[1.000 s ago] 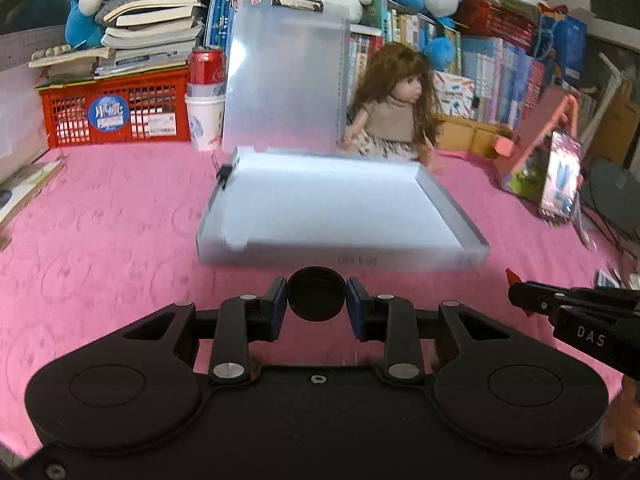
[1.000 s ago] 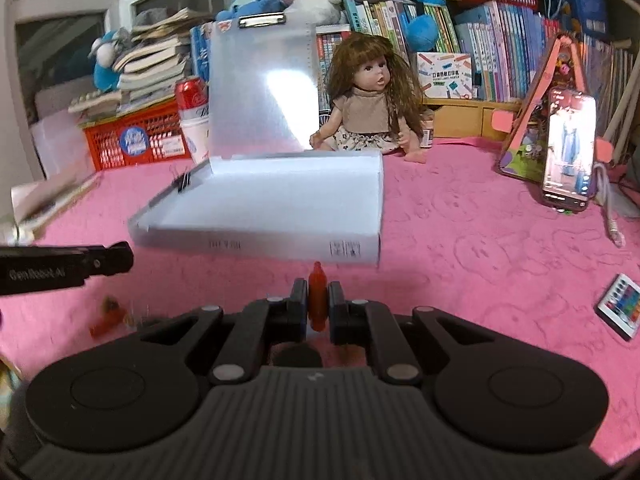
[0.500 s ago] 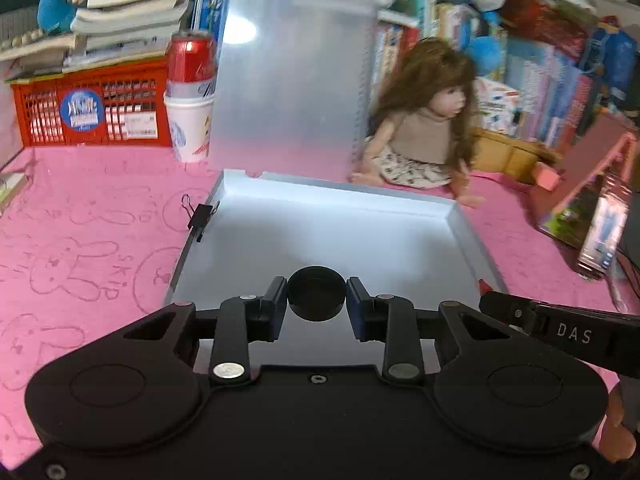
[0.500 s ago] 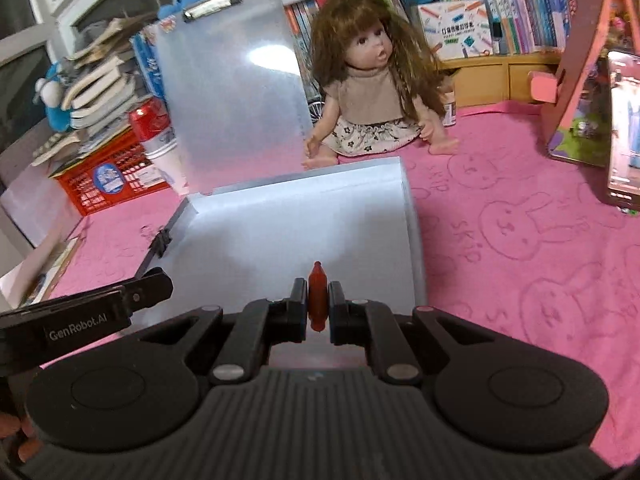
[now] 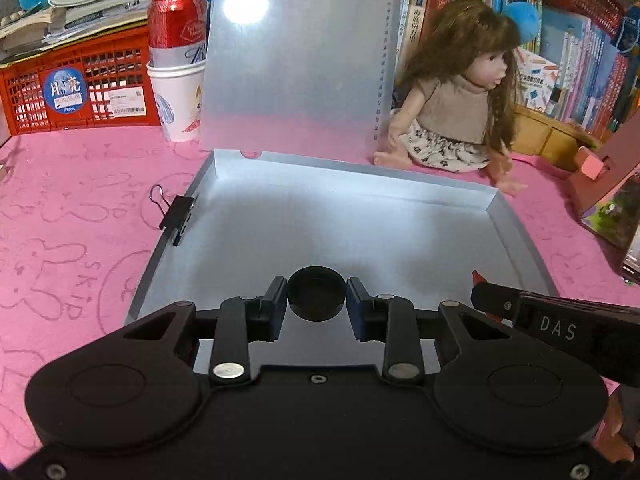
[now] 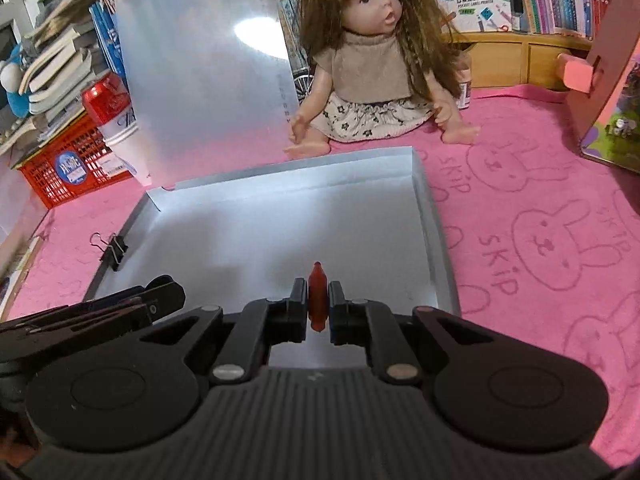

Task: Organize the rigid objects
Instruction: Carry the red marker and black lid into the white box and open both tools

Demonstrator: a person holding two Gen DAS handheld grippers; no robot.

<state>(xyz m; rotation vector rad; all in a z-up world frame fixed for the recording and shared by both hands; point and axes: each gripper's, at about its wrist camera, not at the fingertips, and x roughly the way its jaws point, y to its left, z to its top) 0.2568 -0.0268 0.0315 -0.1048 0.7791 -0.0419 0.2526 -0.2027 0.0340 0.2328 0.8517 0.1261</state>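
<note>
An open grey plastic case (image 5: 280,216) lies on the pink cloth, its lid (image 5: 296,52) standing upright behind it; it also shows in the right wrist view (image 6: 280,220). My left gripper (image 5: 317,300) is shut on a black round cap (image 5: 317,294) and holds it over the case's front part. My right gripper (image 6: 318,304) is shut on a small red crayon-like stick (image 6: 317,294), also over the case's front part. The right gripper's tip with the red stick (image 5: 478,280) shows at right in the left wrist view. The left gripper's fingers (image 6: 160,292) show at left in the right wrist view.
A black binder clip (image 5: 176,216) sits on the case's left wall. A doll (image 5: 456,92) sits behind the case at right. A red can in a paper cup (image 5: 178,64) and a red basket (image 5: 76,88) stand at back left. Books line the back; a pink stand (image 6: 608,80) is at right.
Both grippers have moved forward from in front of the case to over its inside, each still holding its object. The case now fills more of both views.
</note>
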